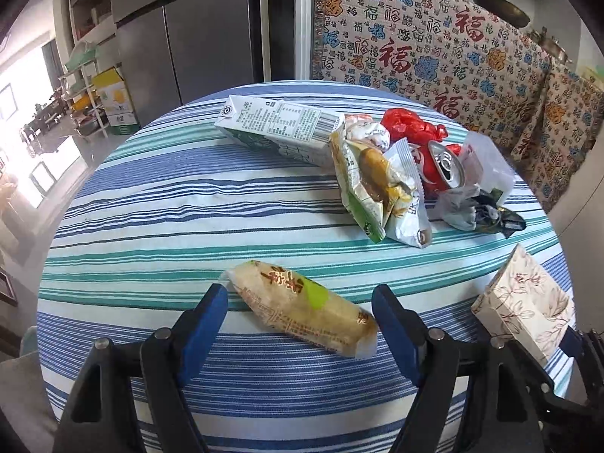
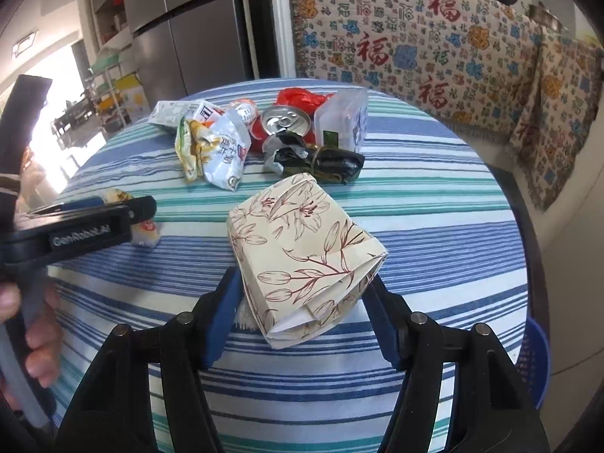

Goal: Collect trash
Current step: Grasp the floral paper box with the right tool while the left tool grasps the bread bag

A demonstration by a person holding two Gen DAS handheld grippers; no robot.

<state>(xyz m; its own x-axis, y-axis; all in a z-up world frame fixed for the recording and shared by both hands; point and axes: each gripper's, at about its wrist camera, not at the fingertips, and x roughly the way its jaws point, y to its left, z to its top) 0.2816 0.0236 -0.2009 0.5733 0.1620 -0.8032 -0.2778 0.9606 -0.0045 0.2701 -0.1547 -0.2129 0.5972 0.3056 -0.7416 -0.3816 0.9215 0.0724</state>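
Observation:
A yellow snack wrapper (image 1: 302, 309) lies on the striped tablecloth (image 1: 188, 204) between the blue pads of my left gripper (image 1: 298, 296). That gripper stands open around it, with its pads close to the wrapper's two ends. My right gripper (image 2: 302, 285) is shut on a floral paper box (image 2: 302, 249), with a pad pressed on each side. The same box (image 1: 524, 302) shows at the right of the left wrist view. In the right wrist view the left gripper (image 2: 124, 207) reaches in from the left over the wrapper (image 2: 147, 232).
Trash is piled at the far side of the table: a milk carton (image 1: 275, 124), snack bags (image 1: 373, 185), a red can (image 1: 445, 166), a red plastic bag (image 1: 411, 124), a clear container (image 1: 487, 166) and a dark wrapper (image 1: 502, 219). A blue basket (image 2: 532, 358) stands beside the table.

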